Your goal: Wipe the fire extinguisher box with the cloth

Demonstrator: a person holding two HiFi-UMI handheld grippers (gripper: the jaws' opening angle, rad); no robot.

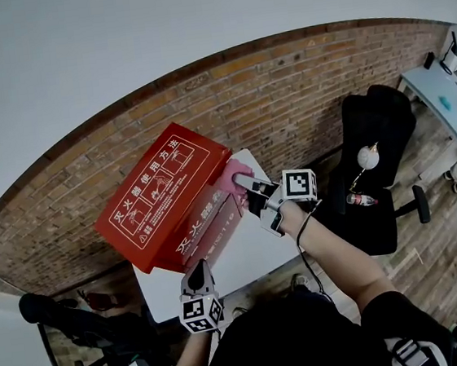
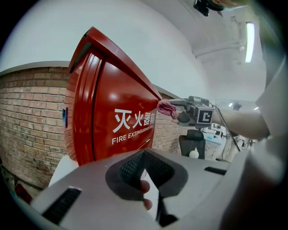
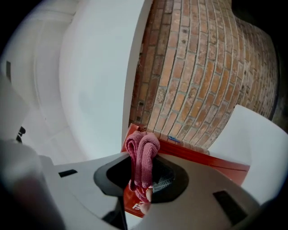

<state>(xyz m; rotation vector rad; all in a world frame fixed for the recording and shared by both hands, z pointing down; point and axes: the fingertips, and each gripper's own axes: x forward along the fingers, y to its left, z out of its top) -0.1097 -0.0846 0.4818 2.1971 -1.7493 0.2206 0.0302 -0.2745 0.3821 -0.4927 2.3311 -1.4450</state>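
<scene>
Starting at the left, the left gripper (image 1: 197, 270) sits low by the near bottom corner of the fire extinguisher box (image 1: 160, 198), jaws drawn together with nothing between them. Whether the tips touch the metal, I can't tell. The box stands, apparently tipped, on a white table (image 1: 257, 257) in front of the brick wall (image 1: 301, 96), its red printed face turned up toward the head camera. It looks like sheet metal: stiff, smooth, probably slick and fairly heavy. On that tilt it could slide or drop, so I'd steady it at the lower edge or corner, not on the flat panel.

Moving right, the pink cloth (image 1: 234, 176) is against the box's upper right corner, bunched and clamped in the right gripper (image 1: 251, 187). It's soft, limp, light stuff that should fold round edges. A small wad covers little per pass, though, and the hard jaw tips could scrape paint if it slips.

Further right, a black office chair (image 1: 378, 161) with a bottle (image 1: 362, 200) on its seat stands beside the table, near the right elbow. A light desk (image 1: 440, 92) is well apart.
</scene>
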